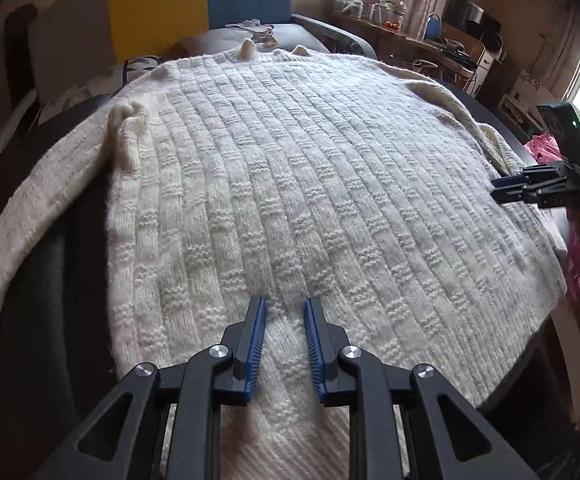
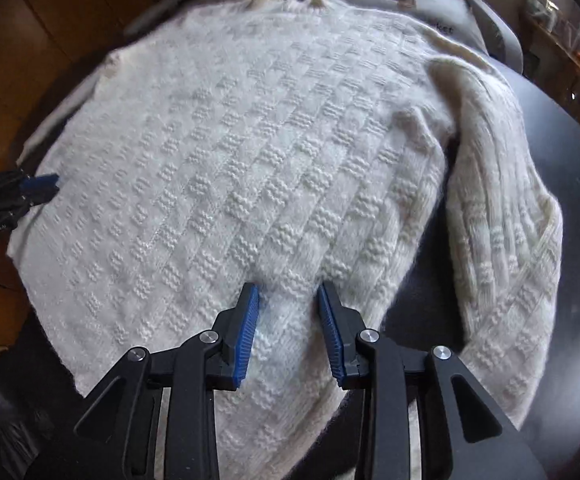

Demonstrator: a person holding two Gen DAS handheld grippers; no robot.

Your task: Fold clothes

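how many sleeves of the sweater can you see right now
2. One sleeve lies off the left side of the white sweater on the dark table; the other sleeve is bunched along the sweater's right side. None looks hidden.

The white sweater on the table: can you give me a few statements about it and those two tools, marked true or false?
1. The sweater lies spread flat on the dark table. True.
2. The left tool is clamped shut on a sock. False: it is open, its jaws apart over the sweater.
3. The right tool is open. True.
4. The sweater is plain and smooth. False: it has a ribbed, blocky knit.
5. One sleeve lies beside the body. True.
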